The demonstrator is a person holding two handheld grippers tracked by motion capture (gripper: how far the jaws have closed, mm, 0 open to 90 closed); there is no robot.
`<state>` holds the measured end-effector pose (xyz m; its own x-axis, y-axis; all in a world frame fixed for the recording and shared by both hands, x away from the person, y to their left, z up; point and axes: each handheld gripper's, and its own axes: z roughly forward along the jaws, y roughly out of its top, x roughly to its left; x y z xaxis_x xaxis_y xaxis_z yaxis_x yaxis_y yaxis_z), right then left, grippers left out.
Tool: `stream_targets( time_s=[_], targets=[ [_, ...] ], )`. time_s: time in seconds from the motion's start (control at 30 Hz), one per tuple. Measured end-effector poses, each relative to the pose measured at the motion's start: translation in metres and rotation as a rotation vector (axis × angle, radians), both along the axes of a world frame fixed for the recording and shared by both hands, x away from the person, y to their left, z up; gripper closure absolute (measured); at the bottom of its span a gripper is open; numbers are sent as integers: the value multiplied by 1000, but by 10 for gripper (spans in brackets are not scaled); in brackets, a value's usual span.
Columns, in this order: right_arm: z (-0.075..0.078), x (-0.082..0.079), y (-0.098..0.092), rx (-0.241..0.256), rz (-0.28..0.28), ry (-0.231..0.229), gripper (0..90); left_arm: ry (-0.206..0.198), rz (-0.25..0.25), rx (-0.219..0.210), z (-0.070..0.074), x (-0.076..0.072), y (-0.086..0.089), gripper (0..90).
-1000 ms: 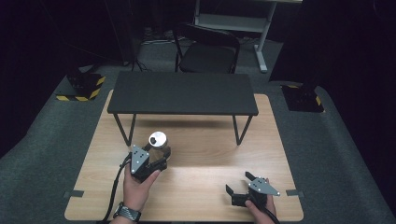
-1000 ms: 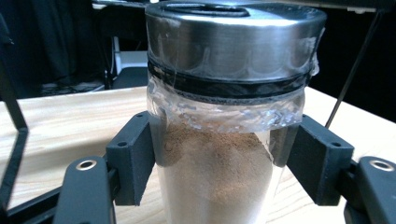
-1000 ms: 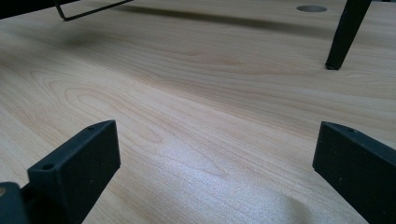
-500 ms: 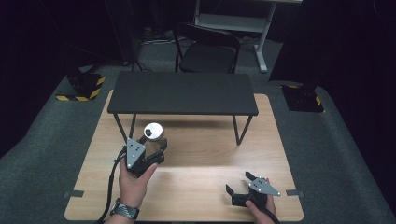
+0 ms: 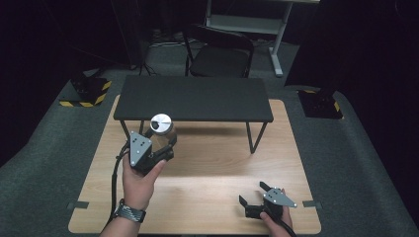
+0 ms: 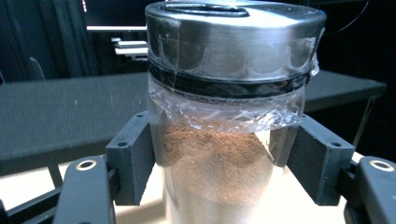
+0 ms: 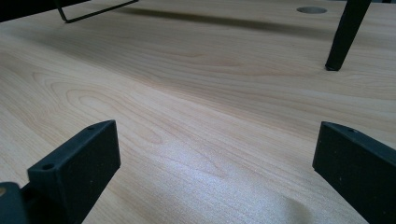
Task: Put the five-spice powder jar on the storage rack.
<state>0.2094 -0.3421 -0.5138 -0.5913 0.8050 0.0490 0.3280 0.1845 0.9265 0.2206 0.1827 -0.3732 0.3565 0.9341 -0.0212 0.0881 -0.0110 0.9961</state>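
The left gripper (image 5: 159,143) is clamping a clear glass jar with a silver metal lid (image 5: 161,127), brown powder showing inside, its jaws pressing both sides; it is holding the jar upright just before the low black shelf (image 5: 192,98) over the pale wooden table (image 5: 207,168); the right gripper (image 5: 253,196) is sitting wide open near the table's front edge, gripping nothing.

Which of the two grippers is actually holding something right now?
The left gripper: its jaws clamp a clear spice jar with a metal lid, lifted near the black shelf. The right gripper sits open and empty over the wooden table.
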Motion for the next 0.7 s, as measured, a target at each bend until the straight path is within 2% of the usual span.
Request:
stream_targets(
  time_s=[0.13,0.43,0.7],
  targets=[
    [0,0,0,0,0,0,7,-15,-1,-2,12,6,0,306],
    [0,0,0,0,1,-2,7,-35,8,5,30,21,-6,306],
    [-1,-1,-1,6,0,-4,7,-65,12,2,37,40,-12,306]
  ],
)
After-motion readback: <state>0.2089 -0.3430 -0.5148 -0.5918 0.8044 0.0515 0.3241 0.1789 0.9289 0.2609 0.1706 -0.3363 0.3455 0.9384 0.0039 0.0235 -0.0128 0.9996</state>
